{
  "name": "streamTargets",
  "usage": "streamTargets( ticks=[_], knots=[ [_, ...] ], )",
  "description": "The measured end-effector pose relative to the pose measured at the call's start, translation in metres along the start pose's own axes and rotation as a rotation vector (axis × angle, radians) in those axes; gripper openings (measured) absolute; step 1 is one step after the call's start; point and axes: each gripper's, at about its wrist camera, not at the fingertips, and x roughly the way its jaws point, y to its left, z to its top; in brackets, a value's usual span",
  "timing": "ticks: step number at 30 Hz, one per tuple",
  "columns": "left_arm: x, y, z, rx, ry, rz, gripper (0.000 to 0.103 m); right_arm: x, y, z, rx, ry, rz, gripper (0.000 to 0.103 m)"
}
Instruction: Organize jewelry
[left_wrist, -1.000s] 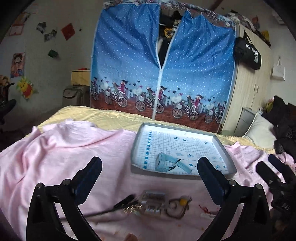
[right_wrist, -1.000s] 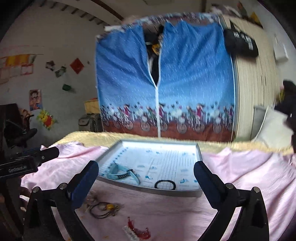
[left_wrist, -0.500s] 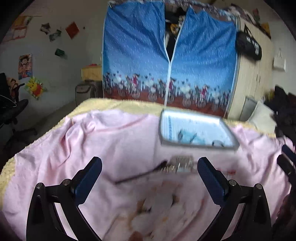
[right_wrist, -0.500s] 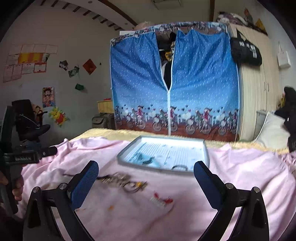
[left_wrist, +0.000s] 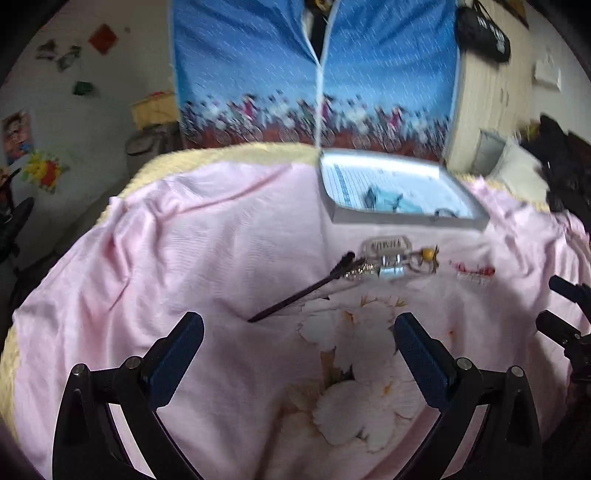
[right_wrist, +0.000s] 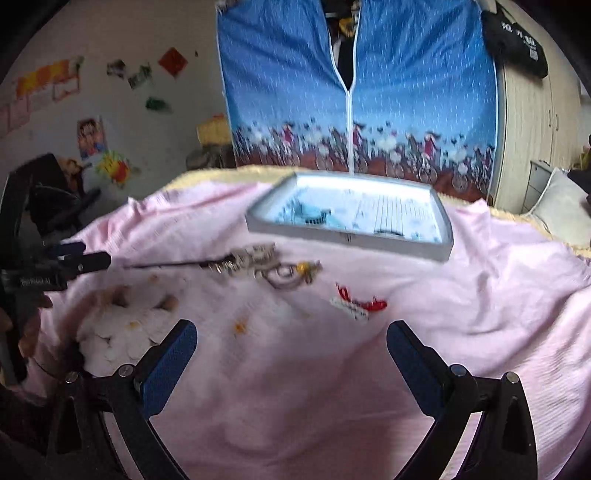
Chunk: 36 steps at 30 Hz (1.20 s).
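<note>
Pink bedsheet (left_wrist: 207, 258) carries loose jewelry pile (left_wrist: 388, 260) before grey tray (left_wrist: 406, 219); our left tongs (left_wrist: 295, 354) and right tongs (right_wrist: 291, 354) gape empty, held back to choose a piece.

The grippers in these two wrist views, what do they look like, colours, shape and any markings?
Both are alike. The left gripper and right gripper have black angular frames with silver bolts and two flat fingers faced with dark blue textured pads. Seen from the right wrist view, the left gripper's black body carries small white lettering, too blurred to read.
</note>
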Motion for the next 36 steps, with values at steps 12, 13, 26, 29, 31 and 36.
streamTargets(
  ticks=[12, 13, 26, 29, 31, 36],
  knots=[
    [0.099, -0.012, 0.038, 0.251, 0.248, -0.048, 0.051, 0.044, -0.011, 0.003, 0.106, 0.076, 0.056, 0.077],
    [0.106, -0.012, 0.039, 0.268, 0.265, -0.057, 0.048, 0.049, -0.012, 0.005, 0.105, 0.078, 0.055, 0.073],
    [0.165, -0.028, 0.048, 0.418, 0.521, -0.171, 0.013, 0.139, -0.040, 0.037, 0.146, 0.192, 0.022, 0.036],
    [0.167, -0.020, 0.050, 0.405, 0.547, -0.197, 0.008, 0.157, -0.045, 0.044, 0.169, 0.216, 0.048, 0.036],
    [0.168, -0.013, 0.050, 0.368, 0.565, -0.219, 0.007, 0.169, -0.044, 0.046, 0.162, 0.239, 0.067, 0.036],
    [0.165, -0.003, 0.052, 0.225, 0.600, -0.245, 0.004, 0.175, -0.040, 0.042, 0.136, 0.260, 0.096, 0.021]
  ],
)
